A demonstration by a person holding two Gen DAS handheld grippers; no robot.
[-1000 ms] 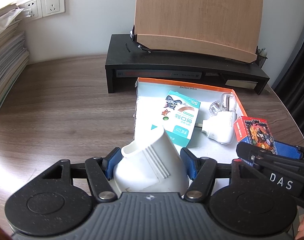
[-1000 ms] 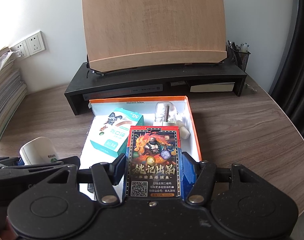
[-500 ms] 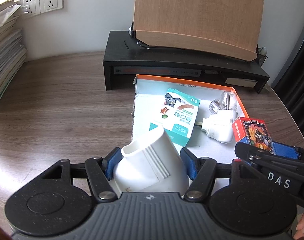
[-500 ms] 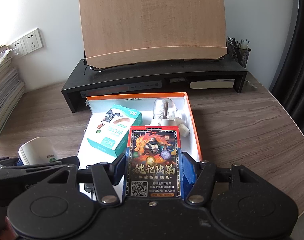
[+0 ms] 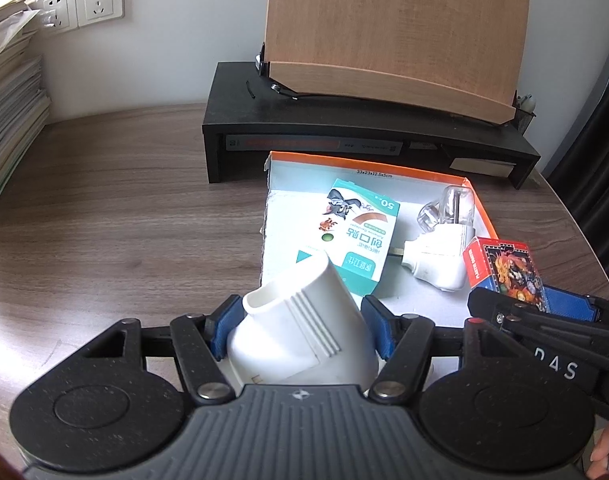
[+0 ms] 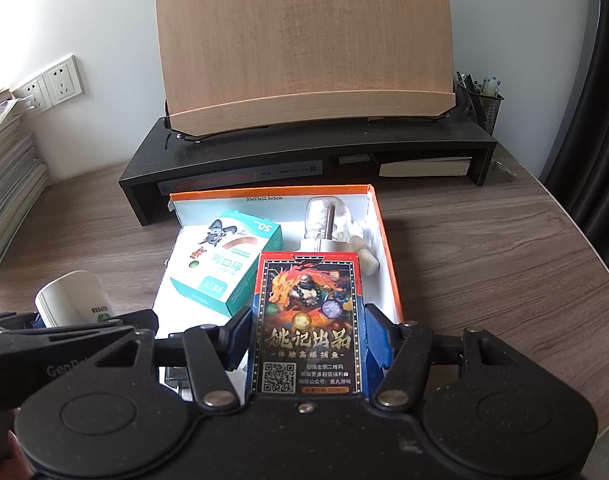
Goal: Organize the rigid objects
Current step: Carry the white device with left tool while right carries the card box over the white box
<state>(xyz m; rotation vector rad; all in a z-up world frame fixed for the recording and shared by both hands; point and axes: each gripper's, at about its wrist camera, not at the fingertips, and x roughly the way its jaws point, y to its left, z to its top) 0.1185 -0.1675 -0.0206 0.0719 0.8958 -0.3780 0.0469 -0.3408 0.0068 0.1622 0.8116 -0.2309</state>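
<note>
My left gripper [image 5: 300, 330] is shut on a white plastic holder [image 5: 304, 340], held at the near left edge of an orange-rimmed cardboard box [image 5: 368, 162]. My right gripper [image 6: 306, 336] is shut on a red and blue card pack [image 6: 306, 320], held over the box's near right part [image 6: 392, 264]. The pack also shows in the left wrist view [image 5: 502, 270], the holder in the right wrist view [image 6: 74, 298]. Inside the box lie a teal plaster box [image 5: 356, 236] and a white plug-in device with a clear bottle [image 5: 440, 248].
A black monitor riser [image 6: 304, 156] with a wooden book stand [image 6: 304, 40] stands behind the box. A mesh pen holder [image 6: 478, 102] is at its right end. Stacked papers [image 5: 8, 92] lie at far left. The table edge curves on the right.
Both grippers have moved slightly forward, toward the box, with their objects still held. Nothing in the box has moved.
</note>
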